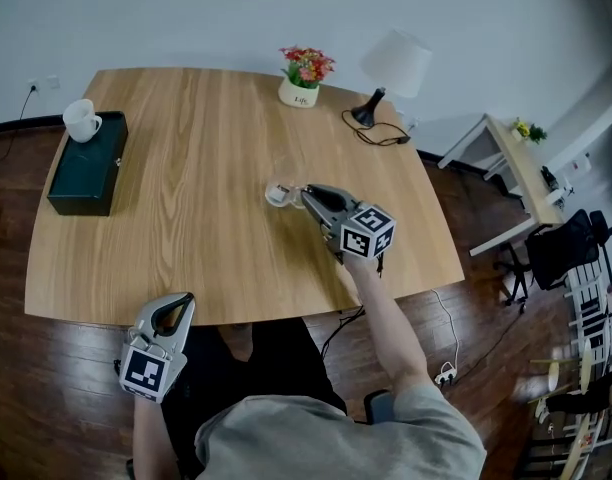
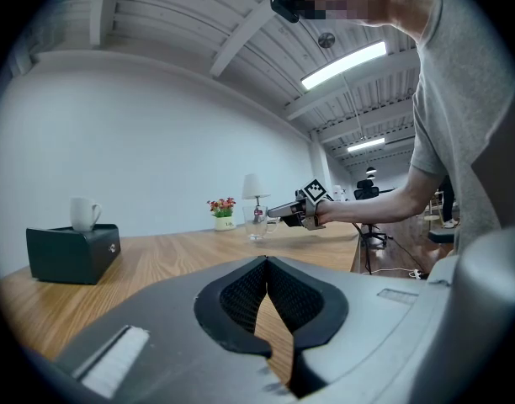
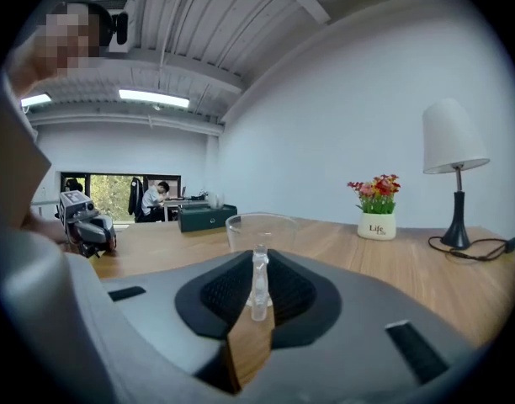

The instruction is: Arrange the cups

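Handle of glass cup sits pinched between right tool jaws.

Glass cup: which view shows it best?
Right gripper view: the glass cup is close and centred, its handle pinched in the right gripper. Head view shows it faint against the table; left gripper view shows it small and far.

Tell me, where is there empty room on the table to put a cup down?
The widest bare tabletop lies between the dark box and the glass cup in the right claw. The near edge by the left claw is free too. It is crowded at the far side, round the flower pot, lamp and its cord.
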{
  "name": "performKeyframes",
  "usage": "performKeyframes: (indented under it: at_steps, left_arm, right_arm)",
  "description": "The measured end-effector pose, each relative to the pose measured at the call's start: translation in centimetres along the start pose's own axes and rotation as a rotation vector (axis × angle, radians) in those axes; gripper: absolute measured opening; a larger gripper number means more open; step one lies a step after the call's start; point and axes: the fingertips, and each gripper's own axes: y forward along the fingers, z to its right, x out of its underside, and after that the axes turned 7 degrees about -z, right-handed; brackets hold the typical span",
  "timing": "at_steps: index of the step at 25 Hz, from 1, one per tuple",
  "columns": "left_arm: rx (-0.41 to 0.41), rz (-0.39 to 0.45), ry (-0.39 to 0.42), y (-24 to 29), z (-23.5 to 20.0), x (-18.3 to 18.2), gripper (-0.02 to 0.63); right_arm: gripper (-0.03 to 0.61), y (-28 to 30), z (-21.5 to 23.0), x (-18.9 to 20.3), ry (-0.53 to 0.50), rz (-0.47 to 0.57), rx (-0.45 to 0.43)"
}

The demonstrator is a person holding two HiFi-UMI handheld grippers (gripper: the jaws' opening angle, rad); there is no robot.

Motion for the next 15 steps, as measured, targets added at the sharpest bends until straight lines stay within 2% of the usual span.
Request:
performKeyframes:
  at_steps: [5,10,15]
  left_arm:
    - [-0.003,0.006,-0.009,0.2,0.1,-0.1,0.011]
    - [0.0,0.029,-0.038,0.4,0.1,-0.3,0.011]
    - [0.006,0.077,-0.096,0.2,-0.4,-0.9,0.011]
  right_arm:
    - [0.061,1.3,-3.1,-2.9,-0.013,0.039,-0.082]
    - [0.061,4.3,-6.8,-4.3,0.021,0.057,-0.199]
    - [0.061,8.2,-11.0,-6.1,0.024,0.051,-0.307]
